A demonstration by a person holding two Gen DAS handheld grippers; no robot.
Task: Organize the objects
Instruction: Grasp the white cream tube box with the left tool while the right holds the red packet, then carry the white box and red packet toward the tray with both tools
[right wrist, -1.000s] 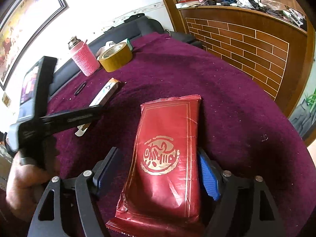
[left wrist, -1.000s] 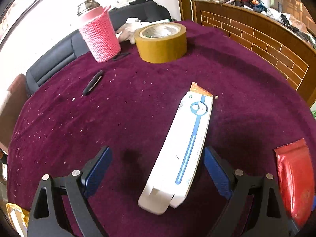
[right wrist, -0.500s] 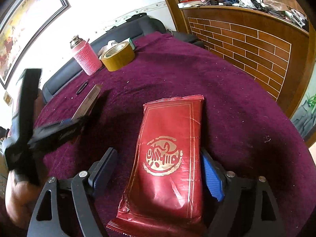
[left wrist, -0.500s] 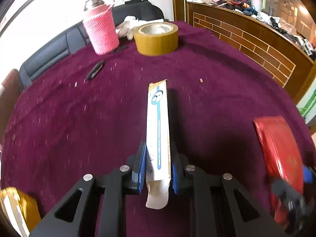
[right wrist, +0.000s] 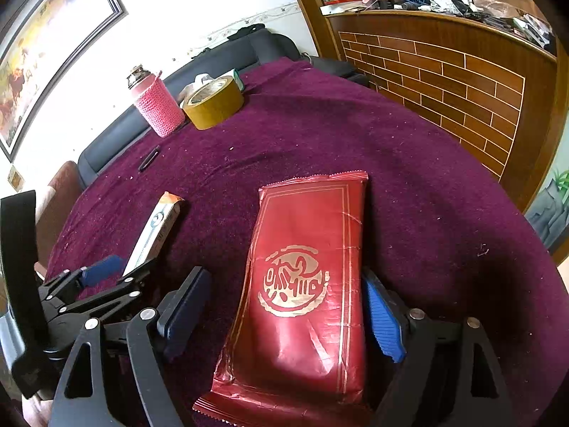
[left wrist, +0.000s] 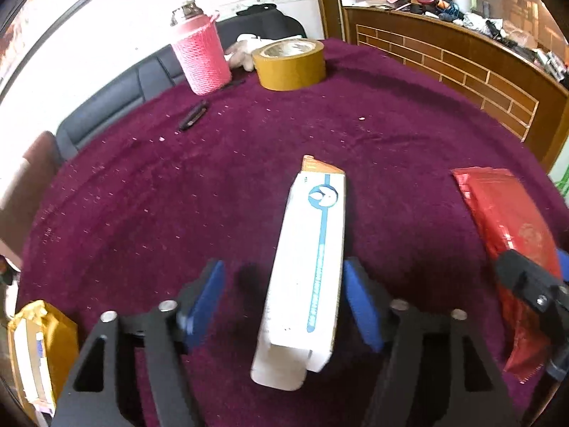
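A long white box with a blue stripe (left wrist: 309, 267) lies flat on the maroon tablecloth (left wrist: 249, 163), between the spread fingers of my left gripper (left wrist: 284, 302), which is open; the right pad is close to the box's edge. It also shows in the right wrist view (right wrist: 153, 235). A red foil packet (right wrist: 306, 291) lies between the fingers of my open right gripper (right wrist: 284, 316). The packet shows at the right in the left wrist view (left wrist: 512, 235).
A pink knit-covered bottle (left wrist: 201, 57), a roll of brown tape (left wrist: 290, 64) and a black pen (left wrist: 193, 115) sit at the far side. A yellow packet (left wrist: 39, 348) lies at the near left edge. A brick-patterned wooden counter (right wrist: 462, 71) stands to the right.
My left gripper was shut on the white box, held on edge half a second ago. It has opened and the box now lies flat. The right gripper has barely moved.
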